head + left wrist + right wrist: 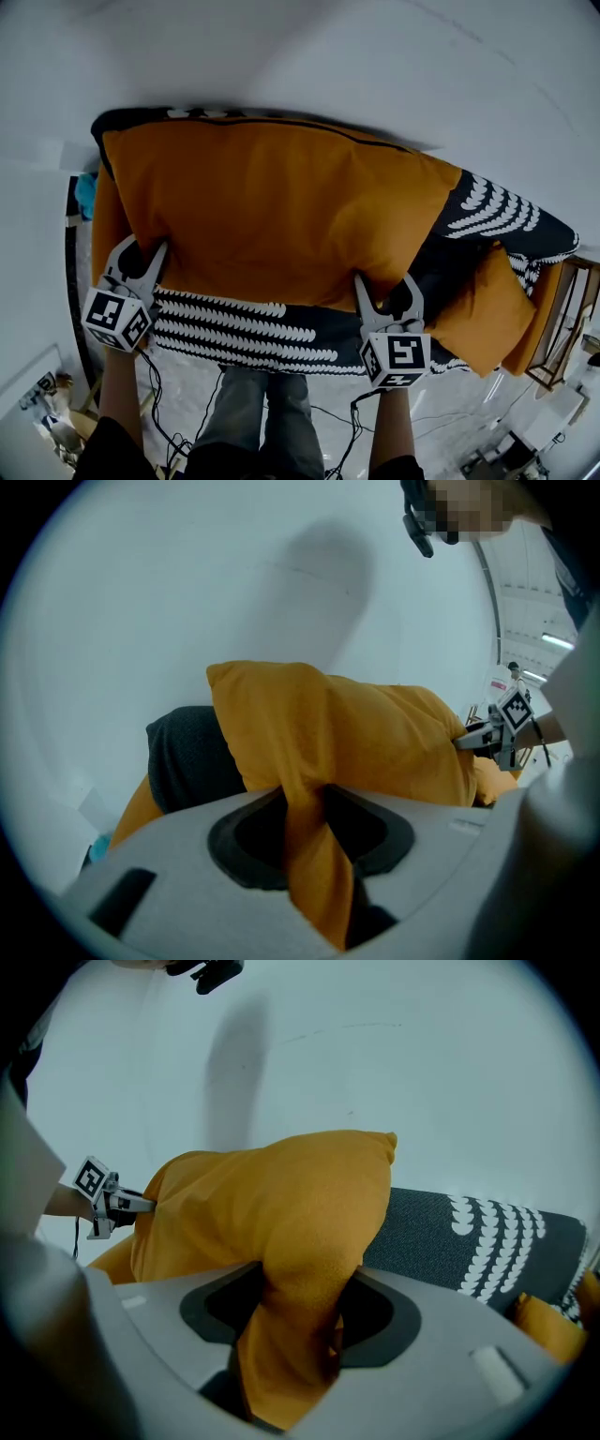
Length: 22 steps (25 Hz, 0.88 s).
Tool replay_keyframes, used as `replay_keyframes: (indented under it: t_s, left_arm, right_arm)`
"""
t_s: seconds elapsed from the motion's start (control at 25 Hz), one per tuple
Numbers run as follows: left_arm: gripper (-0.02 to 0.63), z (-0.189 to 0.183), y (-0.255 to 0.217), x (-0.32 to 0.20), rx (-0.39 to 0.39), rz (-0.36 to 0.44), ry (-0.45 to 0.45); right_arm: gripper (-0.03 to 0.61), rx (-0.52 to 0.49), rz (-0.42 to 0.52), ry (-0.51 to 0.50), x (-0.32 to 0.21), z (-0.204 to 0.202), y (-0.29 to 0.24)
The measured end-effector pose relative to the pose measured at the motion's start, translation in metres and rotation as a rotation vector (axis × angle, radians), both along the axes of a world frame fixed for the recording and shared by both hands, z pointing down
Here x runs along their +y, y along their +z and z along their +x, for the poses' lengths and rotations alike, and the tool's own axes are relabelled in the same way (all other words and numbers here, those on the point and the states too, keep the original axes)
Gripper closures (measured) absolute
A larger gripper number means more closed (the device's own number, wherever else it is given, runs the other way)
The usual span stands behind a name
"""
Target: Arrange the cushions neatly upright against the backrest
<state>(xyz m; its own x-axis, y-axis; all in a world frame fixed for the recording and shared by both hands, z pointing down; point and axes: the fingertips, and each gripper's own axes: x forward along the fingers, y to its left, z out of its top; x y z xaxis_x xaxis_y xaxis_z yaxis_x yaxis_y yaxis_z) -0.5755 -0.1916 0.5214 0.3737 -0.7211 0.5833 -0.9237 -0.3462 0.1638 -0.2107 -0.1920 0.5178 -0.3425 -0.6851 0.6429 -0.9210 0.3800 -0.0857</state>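
A large orange cushion (272,211) hangs over the dark sofa (244,330) with its white leaf pattern, close to the backrest and white wall. My left gripper (141,267) is shut on the cushion's lower left edge, and orange fabric (314,855) is pinched between its jaws. At the lower right edge my right gripper (386,298) is shut on a thicker fold of the cushion (300,1316). A second orange cushion (487,314) lies on the seat at the right. Each gripper view shows the other gripper (497,726) (103,1202) across the cushion.
A white wall (394,66) rises behind the sofa. The sofa's right end (511,220) shows more patterned upholstery. A wooden piece of furniture (567,319) stands at the far right. Cables (187,412) trail on the floor by the person's legs (258,422).
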Motion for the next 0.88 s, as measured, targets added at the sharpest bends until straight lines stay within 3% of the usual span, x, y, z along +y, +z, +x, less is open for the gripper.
replay_keyframes:
  t_s: [0.88]
  left_arm:
    - [0.485, -0.006, 0.071, -0.01, 0.023, -0.083, 0.001]
  right_arm:
    - [0.311, 0.046, -0.074, 0.044, -0.008, 0.0, 0.076]
